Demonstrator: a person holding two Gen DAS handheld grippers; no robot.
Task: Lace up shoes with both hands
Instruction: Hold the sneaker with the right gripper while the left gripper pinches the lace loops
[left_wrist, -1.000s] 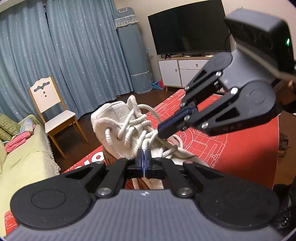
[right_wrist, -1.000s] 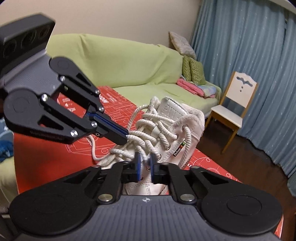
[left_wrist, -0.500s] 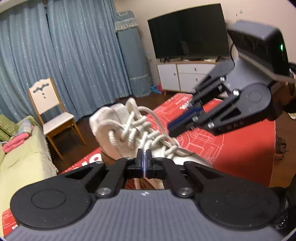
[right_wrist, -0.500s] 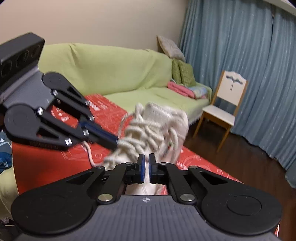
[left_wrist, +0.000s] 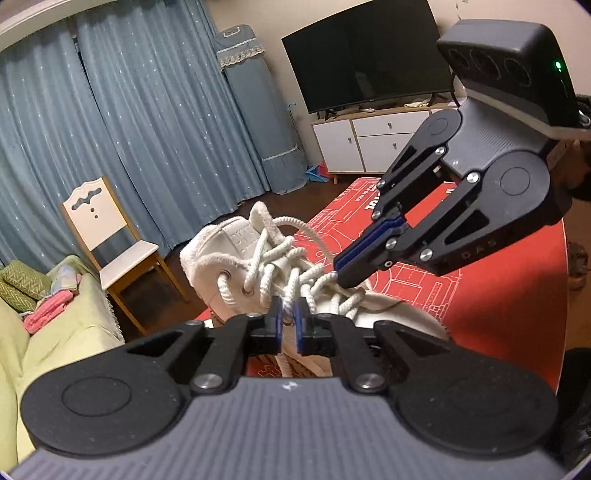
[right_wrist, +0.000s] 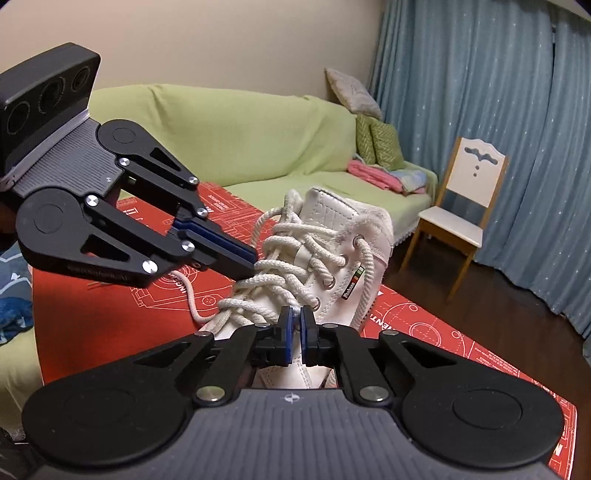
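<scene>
white shoe (right_wrist: 332, 236), red printed mat (right_wrist: 424, 332), green sofa (right_wrist: 221, 140).

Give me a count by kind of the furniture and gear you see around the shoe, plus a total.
Shoe: 1
Hand-held gripper: 2, left and right
Chair: 1
Sofa: 1
Television: 1
Cabinet: 1
Red mat: 1
Total: 8

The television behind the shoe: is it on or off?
Off, as far as the view shows: the television screen is uniformly dark, with no picture.
</scene>
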